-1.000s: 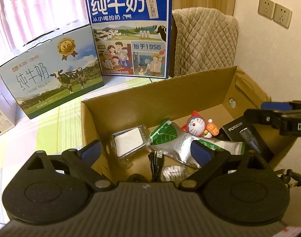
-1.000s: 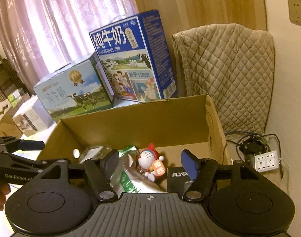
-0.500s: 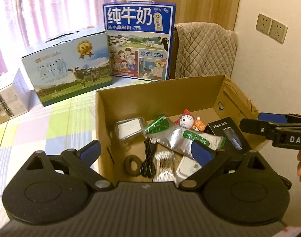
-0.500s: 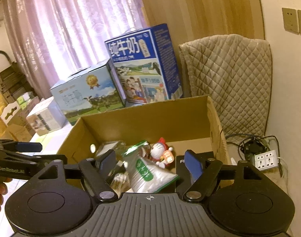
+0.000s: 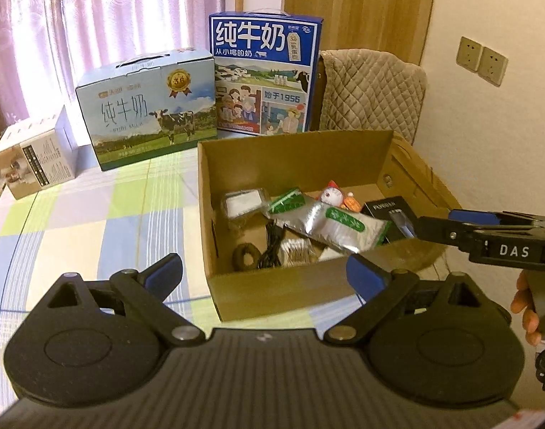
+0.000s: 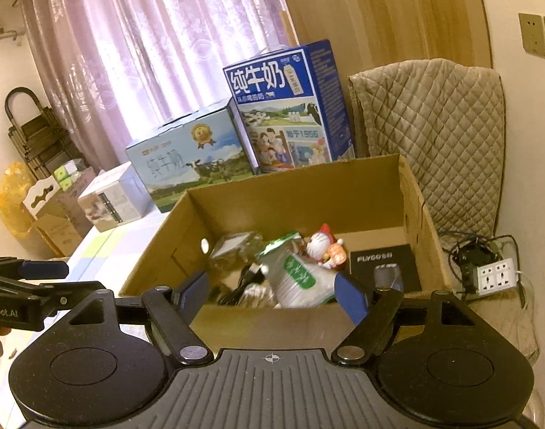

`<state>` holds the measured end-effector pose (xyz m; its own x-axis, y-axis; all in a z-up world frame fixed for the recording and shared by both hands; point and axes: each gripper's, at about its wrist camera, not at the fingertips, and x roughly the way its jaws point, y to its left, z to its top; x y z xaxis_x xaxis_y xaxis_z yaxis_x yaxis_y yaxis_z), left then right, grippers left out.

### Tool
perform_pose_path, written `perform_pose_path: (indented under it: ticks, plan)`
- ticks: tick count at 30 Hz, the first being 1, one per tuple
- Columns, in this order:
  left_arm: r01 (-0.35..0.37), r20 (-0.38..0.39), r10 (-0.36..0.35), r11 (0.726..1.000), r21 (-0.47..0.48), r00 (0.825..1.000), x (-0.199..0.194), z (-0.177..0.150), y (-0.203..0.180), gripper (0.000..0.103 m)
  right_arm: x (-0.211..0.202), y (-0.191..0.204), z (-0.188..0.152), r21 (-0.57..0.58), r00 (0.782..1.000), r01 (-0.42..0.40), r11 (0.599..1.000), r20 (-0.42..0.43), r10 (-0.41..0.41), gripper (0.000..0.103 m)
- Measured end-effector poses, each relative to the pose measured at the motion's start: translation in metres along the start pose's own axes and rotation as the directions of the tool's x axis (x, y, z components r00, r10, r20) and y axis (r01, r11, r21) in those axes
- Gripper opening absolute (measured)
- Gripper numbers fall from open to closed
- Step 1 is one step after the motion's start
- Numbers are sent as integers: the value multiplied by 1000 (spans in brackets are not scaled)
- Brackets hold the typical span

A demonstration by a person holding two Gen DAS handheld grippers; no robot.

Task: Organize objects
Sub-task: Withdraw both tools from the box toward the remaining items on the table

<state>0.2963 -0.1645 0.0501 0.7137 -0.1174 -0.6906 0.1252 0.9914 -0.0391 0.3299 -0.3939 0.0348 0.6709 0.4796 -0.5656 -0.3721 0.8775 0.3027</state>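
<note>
Seemingly most is done: the cardboard box on the counter already holds the silver pouch, Doraemon figure, black shaver box and cable. Both the left tool and right tool hover spread and empty near its near wall.

blue milk carton upright at counter back | pale cow-print milk box beside it | quilted cover | pink curtain | power strip on floor
</note>
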Motion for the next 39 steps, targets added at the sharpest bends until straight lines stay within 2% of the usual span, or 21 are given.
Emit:
perform_pose_path:
  ticks: [8, 16, 28, 39]
  plan:
    - [49, 2, -49, 999, 3, 999, -21, -24, 13, 97, -21, 31, -22, 2, 999, 35, 999, -12, -35, 75]
    - [67, -9, -67, 998, -5, 998, -39, -48, 52, 97, -22, 77, -44, -4, 996, 71, 997, -48, -71, 75]
    - [42, -59, -47, 996, -75, 997, -64, -97, 129, 97, 3, 163, -75, -63, 992, 18, 998, -123, -26, 75]
    - [-27, -86, 15, 989, -144, 996, -87, -133, 196, 97, 39, 230, -104, -105, 979, -57, 993, -199, 35, 75]
